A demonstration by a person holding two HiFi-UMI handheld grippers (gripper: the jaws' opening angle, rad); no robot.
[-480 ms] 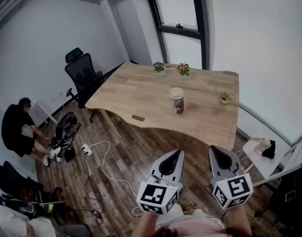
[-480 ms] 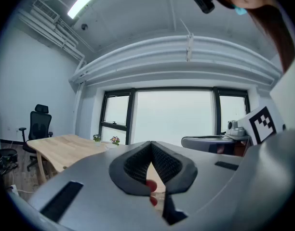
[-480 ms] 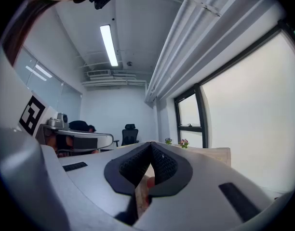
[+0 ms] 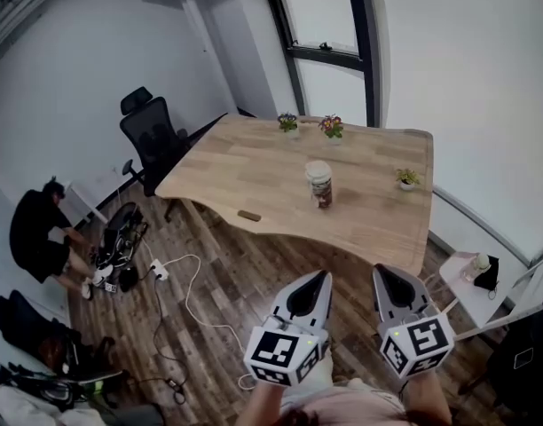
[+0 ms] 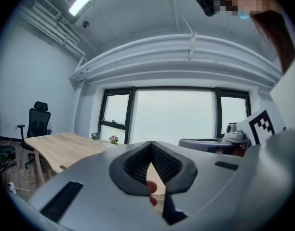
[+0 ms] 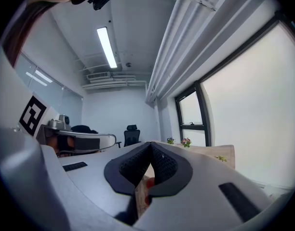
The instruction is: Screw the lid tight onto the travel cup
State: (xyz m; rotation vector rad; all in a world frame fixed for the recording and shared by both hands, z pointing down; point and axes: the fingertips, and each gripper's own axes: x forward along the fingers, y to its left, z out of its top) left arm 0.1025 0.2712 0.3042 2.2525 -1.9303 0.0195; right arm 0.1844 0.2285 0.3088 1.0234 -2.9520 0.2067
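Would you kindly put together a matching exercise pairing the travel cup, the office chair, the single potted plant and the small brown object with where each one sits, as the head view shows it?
Things:
1. travel cup
2. office chair
3. single potted plant
4. small brown object

Places:
A. near the table's front edge
B. on the floor, off the table's left corner
C. around the middle of the tabletop
D. near the table's right edge

Pairs: 1-C, 2-B, 3-D, 4-A.

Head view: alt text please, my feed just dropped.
A cup stands on the table, well beyond the left gripper and right gripper, which are both shut, side by side over the wood floor. A person crouches at far left.
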